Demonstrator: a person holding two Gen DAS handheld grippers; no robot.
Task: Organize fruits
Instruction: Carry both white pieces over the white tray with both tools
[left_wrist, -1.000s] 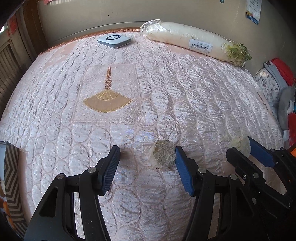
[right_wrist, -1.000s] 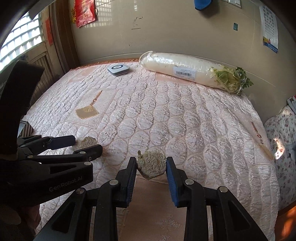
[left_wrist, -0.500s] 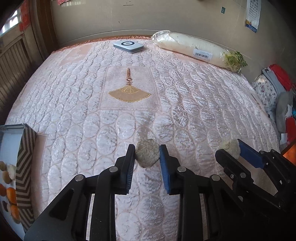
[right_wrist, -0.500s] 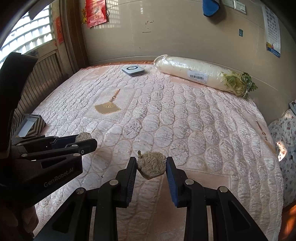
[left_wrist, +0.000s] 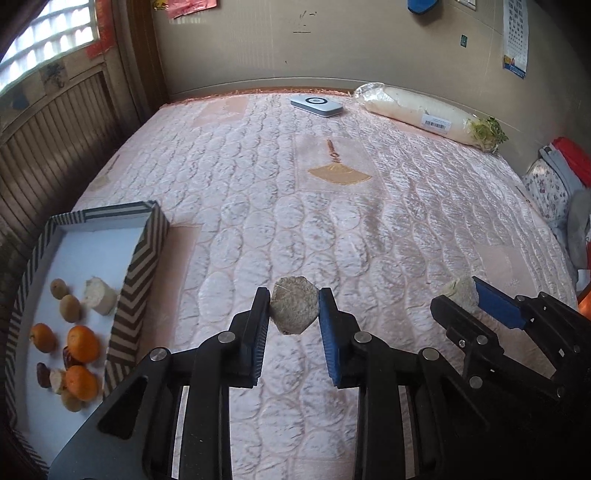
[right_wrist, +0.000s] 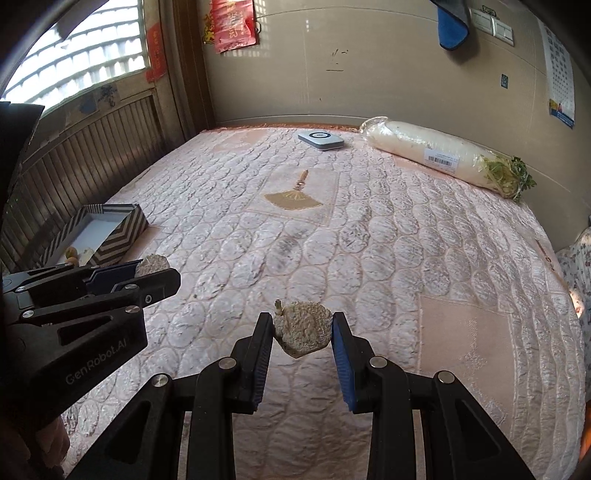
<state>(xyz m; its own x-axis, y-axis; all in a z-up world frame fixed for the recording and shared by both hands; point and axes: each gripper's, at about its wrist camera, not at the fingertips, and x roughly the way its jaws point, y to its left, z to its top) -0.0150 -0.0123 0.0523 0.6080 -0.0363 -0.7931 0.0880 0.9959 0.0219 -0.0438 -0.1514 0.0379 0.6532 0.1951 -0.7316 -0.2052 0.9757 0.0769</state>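
My left gripper (left_wrist: 293, 312) is shut on a rough grey-brown fruit piece (left_wrist: 294, 310), held above the pink quilted bedcover (left_wrist: 332, 221). My right gripper (right_wrist: 303, 330) is shut on a second pale, rough fruit piece (right_wrist: 303, 328); it shows at the right in the left wrist view, right gripper (left_wrist: 458, 295). In the right wrist view the left gripper (right_wrist: 153, 269) shows at the left with its piece. A striped box (left_wrist: 140, 266) at the left holds oranges (left_wrist: 83, 343), small brown fruits (left_wrist: 70, 308) and a white chunk (left_wrist: 98, 295).
A wrapped white radish (right_wrist: 439, 157) and a flat white device (right_wrist: 320, 139) lie at the far edge by the wall. A slatted wooden panel (right_wrist: 92, 147) runs along the left. Clothes and bags (left_wrist: 557, 177) pile up at the right edge.
The left gripper closed on the fruit piece and lifted it off the cover. Both grippers have moved left toward the striped box, which has come into view.
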